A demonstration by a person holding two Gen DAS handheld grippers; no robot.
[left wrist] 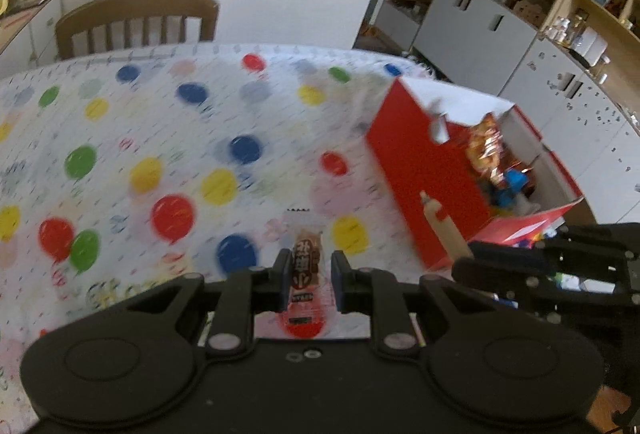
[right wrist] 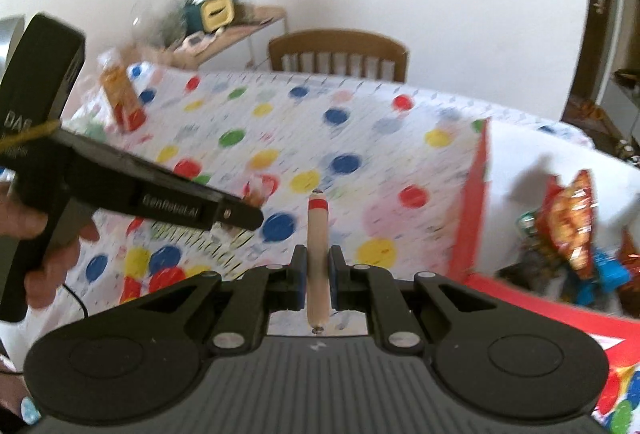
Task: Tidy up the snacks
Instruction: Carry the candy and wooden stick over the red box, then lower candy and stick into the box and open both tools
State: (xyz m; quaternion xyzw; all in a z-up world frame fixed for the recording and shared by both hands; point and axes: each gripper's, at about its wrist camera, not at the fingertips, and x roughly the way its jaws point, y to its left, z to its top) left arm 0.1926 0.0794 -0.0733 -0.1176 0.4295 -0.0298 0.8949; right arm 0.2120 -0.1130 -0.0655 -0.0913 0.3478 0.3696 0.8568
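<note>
Now both hand-held grippers are carrying snacks above the table (left wrist: 160, 106): the left hand-held gripper (left wrist: 310, 280) is clamping a red snack packet (left wrist: 306, 274), the right hand-held gripper (right wrist: 318, 276) a sausage stick (right wrist: 318, 250). Next, probably, each is needing release over the open red box (left wrist: 424, 170).

There are two tongs, the left tongs (left wrist: 307, 276) and the right tongs (right wrist: 318, 274). Each holds one snack: one red and brown packet (left wrist: 305, 274) and one thin sausage stick (right wrist: 318, 254). There is one red box (left wrist: 424, 170) on one desk (left wrist: 160, 122). Inside the box are maybe three or four shiny snack bags (right wrist: 572, 222), but it is too blurry to count. One orange packet (right wrist: 122, 102) stands far off. There is one wooden chair (left wrist: 136, 22).
</note>
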